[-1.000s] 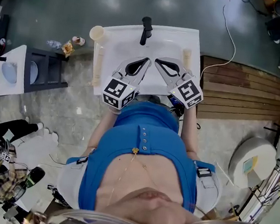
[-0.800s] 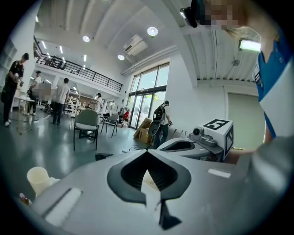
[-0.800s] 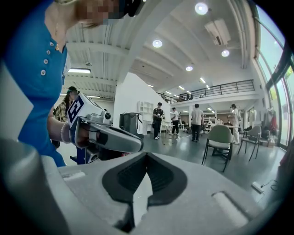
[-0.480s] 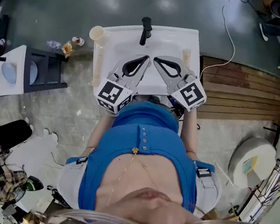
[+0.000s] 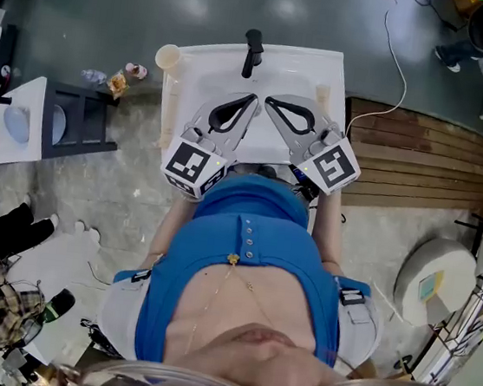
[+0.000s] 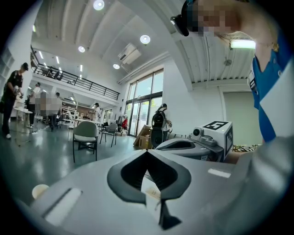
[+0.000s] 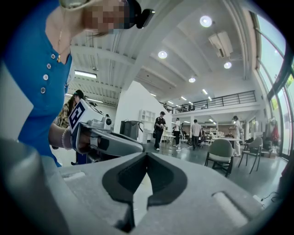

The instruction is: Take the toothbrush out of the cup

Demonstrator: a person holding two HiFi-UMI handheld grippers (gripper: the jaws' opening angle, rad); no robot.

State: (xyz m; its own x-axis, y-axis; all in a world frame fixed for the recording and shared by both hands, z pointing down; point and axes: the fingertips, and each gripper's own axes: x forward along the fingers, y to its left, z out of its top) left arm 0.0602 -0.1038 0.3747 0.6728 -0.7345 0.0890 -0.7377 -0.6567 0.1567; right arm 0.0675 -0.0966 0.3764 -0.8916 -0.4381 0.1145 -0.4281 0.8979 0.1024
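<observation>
A cream cup [image 5: 166, 56] stands on the far left corner of the white basin [image 5: 322, 67]; its rim also shows low in the left gripper view as a pale cup [image 6: 39, 190]. A pale stick-like item [image 5: 169, 113] lies along the basin's left rim; I cannot tell if it is the toothbrush. My left gripper [image 5: 254, 102] and right gripper [image 5: 269, 104] hover side by side over the basin's near half, tips almost meeting, well short of the cup. Both are shut and empty, as the left gripper view [image 6: 147, 151] and right gripper view [image 7: 147, 154] show.
A black faucet [image 5: 253, 51] rises at the basin's far edge. A second pale item [image 5: 322, 97] lies on the right rim. Wooden planks [image 5: 420, 157] lie to the right, a dark shelf unit [image 5: 76, 119] to the left. People and chairs [image 6: 86, 133] stand far off.
Both marker cubes have drifted slightly outward while the jaw tips stayed over the basin. A person's feet at the lower left of the head view shifted.
</observation>
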